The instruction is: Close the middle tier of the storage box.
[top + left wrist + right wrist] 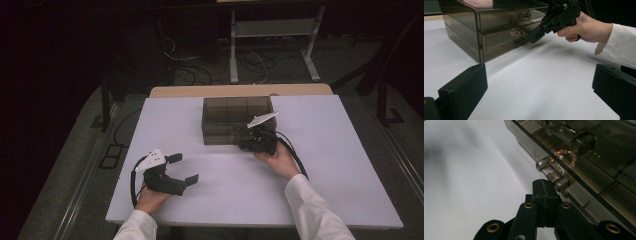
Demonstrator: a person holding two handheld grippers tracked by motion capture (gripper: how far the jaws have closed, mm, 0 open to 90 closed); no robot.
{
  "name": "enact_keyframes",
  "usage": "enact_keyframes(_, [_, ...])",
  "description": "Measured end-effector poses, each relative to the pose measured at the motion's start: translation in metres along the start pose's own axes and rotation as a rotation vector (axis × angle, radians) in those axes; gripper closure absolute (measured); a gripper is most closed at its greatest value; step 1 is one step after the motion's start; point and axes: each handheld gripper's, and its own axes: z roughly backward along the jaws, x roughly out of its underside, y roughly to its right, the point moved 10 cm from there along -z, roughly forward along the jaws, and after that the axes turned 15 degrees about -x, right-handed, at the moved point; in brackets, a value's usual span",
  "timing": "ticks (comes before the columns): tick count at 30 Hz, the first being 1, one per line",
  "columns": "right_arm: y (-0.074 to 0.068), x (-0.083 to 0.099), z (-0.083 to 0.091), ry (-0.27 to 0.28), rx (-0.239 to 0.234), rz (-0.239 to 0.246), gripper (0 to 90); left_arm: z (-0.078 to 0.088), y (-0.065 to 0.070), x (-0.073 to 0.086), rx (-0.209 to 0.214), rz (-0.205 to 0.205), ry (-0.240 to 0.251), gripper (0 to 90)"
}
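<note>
The smoked-plastic drawer chest stands at the far middle of the white desk. The right gripper, fingers closed on nothing, rests against a clear drawer handle (bead bracelet inside). Its tips may slip off the handle, or shove the light chest. The left gripper waits open, well apart.

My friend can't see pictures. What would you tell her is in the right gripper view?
The right gripper has its black jaws shut, their tips at a clear handle on the front of a smoky see-through drawer box. A pink bead bracelet shows through the plastic, and the white table lies alongside.
</note>
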Motion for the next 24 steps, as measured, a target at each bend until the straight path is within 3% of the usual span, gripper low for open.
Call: enact_keyframes(24, [0.0098, -0.0065, -0.0026, 0.029, 0.024, -0.013, 89.0, 0.0003, -0.0006, -0.0004, -0.001, 0.003, 0.002, 0.0])
